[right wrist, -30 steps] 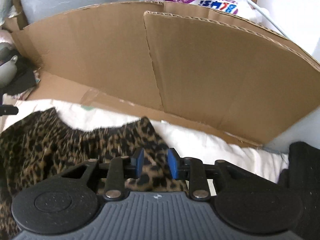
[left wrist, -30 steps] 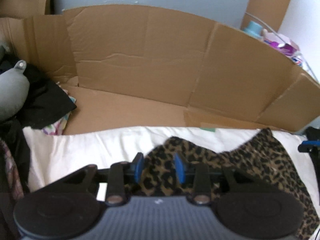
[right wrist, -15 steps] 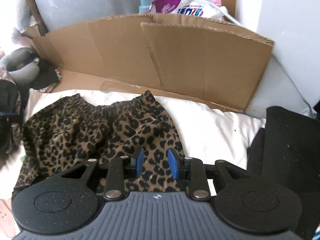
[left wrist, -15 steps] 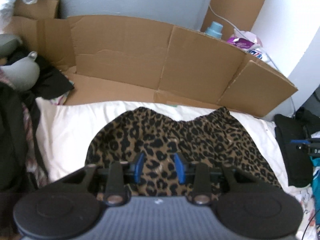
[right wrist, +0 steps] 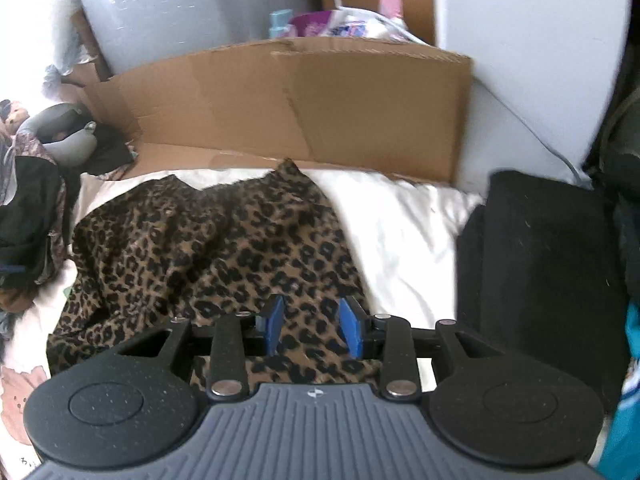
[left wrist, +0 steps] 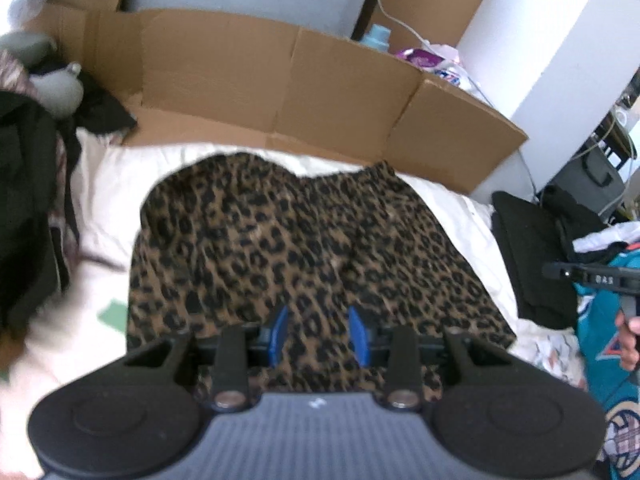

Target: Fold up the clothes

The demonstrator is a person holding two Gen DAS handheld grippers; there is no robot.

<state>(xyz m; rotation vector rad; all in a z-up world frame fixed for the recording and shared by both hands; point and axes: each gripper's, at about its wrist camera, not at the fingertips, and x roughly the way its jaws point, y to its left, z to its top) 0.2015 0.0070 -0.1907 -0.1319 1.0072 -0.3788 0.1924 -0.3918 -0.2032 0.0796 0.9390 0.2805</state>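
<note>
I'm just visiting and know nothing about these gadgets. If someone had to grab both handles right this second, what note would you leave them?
Left gripper: pads apart over the near edge of the leopard-print garment, not pinching it.
Right gripper: jaws opening, with leopard fabric showing between them and not pressed.
The garment lies spread on the white bedding, in front of the cardboard. A black pile sits to its right.
Done: the garment is laid out fairly flat.
Left: no fold shows yet, so probably take the near edge and fold it over.
</note>
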